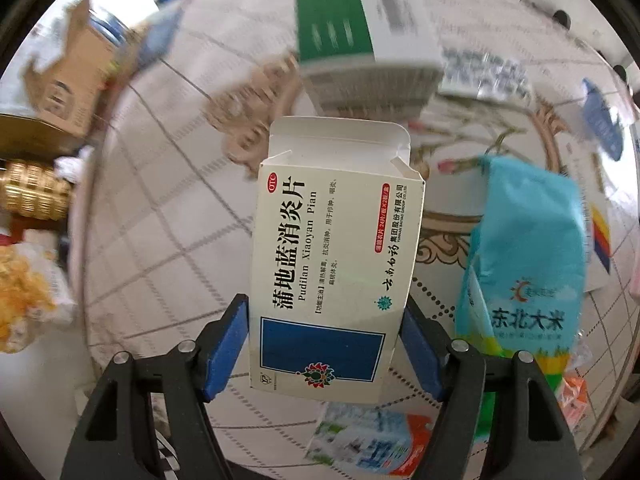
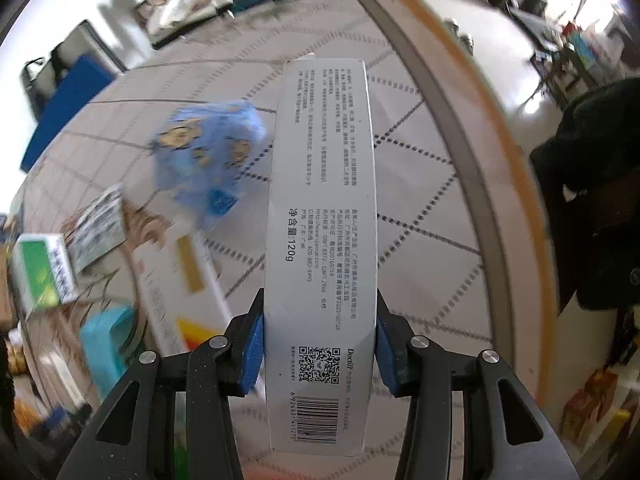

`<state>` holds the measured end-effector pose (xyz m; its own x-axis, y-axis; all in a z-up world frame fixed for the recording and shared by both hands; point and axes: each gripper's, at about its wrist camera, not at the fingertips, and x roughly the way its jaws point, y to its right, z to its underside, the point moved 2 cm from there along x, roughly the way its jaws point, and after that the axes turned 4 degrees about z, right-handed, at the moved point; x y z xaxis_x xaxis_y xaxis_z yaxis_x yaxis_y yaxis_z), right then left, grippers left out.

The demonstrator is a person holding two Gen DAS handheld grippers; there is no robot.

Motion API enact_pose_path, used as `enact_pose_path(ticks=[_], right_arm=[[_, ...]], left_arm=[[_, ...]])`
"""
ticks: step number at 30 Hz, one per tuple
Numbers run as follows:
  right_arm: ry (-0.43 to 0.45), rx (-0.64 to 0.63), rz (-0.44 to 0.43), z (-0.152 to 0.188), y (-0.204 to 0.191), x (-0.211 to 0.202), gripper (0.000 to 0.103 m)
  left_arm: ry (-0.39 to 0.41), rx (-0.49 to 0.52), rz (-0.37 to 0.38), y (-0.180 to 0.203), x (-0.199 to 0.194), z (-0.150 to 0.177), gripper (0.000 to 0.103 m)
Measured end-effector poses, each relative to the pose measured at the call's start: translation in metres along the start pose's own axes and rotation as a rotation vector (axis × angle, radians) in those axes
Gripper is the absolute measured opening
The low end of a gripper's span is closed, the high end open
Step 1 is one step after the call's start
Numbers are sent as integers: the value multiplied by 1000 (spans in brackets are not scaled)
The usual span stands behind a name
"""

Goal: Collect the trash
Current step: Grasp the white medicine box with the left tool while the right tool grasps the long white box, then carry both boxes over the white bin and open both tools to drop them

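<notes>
Left wrist view: a medicine box [image 1: 332,272] is clamped by the left gripper [image 1: 324,344]. A long white box [image 2: 322,264] is clamped by the right gripper [image 2: 320,344]. Near the medicine box, a rice bag [image 1: 528,264] and a green box [image 1: 360,36] are left uncollected.

Round table [image 1: 152,208] under a pale grid-patterned cloth with ornate floral border; orange-edged rim shows in the right wrist view. Lying on it: green-and-white box [image 1: 360,36], turquoise rice bag [image 1: 528,264], blister-pack sheet [image 1: 484,74], crumpled blue wrapper [image 2: 208,164]. A brown cardboard box [image 1: 68,80] sits at the left edge.
</notes>
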<state>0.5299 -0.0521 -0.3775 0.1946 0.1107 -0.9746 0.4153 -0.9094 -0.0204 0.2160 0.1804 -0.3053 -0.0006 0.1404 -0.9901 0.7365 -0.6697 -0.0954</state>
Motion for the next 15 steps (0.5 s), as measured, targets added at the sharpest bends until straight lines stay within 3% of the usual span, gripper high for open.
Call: enact_pose_path(ticks=[5,8,12,15], right_arm=[[51,-49,-62,52,-13,-55,48],[79,-88,-104,97,-24,-92,48],[101,-158,-164,183,-40,-147,48],[60,-247,-197,252,-64,-161,48]], left_arm=[[144,-13,37,-17,-66,30,71],[208,-17,72,-17,-69,52,71],[265,-33,118,-22,-79,111,71],[254,-65,150,-44,-79,162,71]])
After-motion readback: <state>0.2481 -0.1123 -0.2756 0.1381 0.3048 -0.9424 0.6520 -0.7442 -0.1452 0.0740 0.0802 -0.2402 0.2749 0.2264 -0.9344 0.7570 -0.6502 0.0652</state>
